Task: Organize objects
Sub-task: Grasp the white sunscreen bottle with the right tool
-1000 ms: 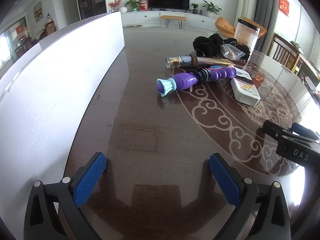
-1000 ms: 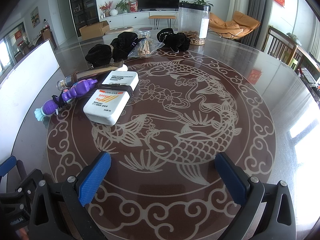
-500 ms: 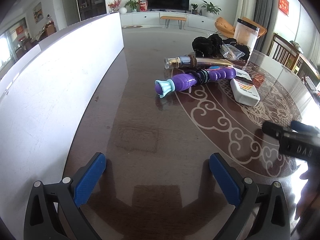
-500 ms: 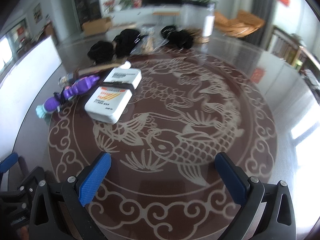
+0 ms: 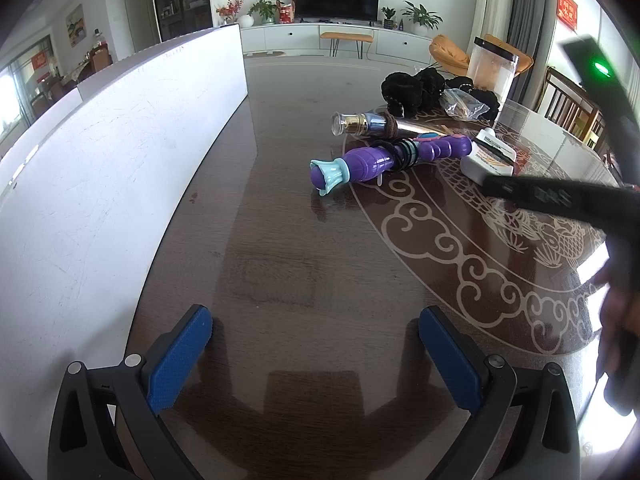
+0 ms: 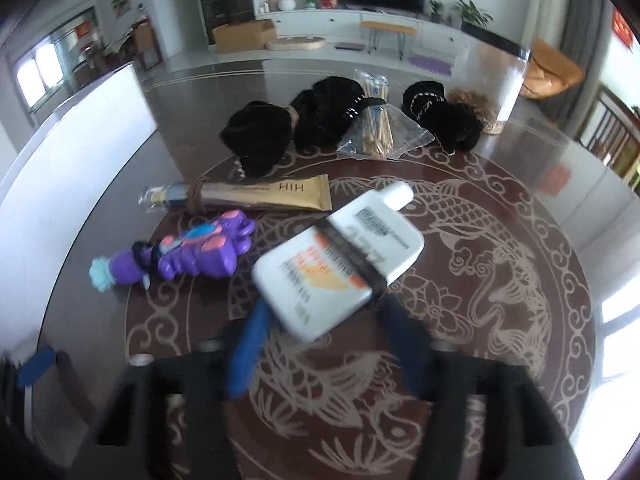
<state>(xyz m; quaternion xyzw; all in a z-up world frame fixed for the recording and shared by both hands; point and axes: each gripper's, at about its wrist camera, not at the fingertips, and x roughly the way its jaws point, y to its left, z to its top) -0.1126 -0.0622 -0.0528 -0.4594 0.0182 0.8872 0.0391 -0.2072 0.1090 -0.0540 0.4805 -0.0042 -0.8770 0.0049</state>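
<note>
A white sunscreen bottle (image 6: 340, 264) with a black band lies tilted on the patterned table, its cap pointing away. My right gripper (image 6: 324, 306) has its jaws closing around the bottle's near end, with a blue pad against each side; the picture is blurred. The bottle (image 5: 486, 160) also shows in the left wrist view, partly behind that gripper's black body. Left of it lie a purple toy (image 6: 188, 256) and a gold tube (image 6: 248, 196). My left gripper (image 5: 316, 360) stands open over bare dark wood, well short of the purple toy (image 5: 372, 164).
Black scrunchies (image 6: 260, 136) and a clear bag of sticks (image 6: 376, 128) lie at the back, beside a tall clear jar (image 5: 490, 68). A long white panel (image 5: 100, 160) runs along the table's left side. A person's hand (image 5: 616, 320) holds the right gripper.
My right gripper moved forward and left to the white bottle, and its jaws went from wide apart to narrow around the bottle's near end. The left gripper stayed where it was.
</note>
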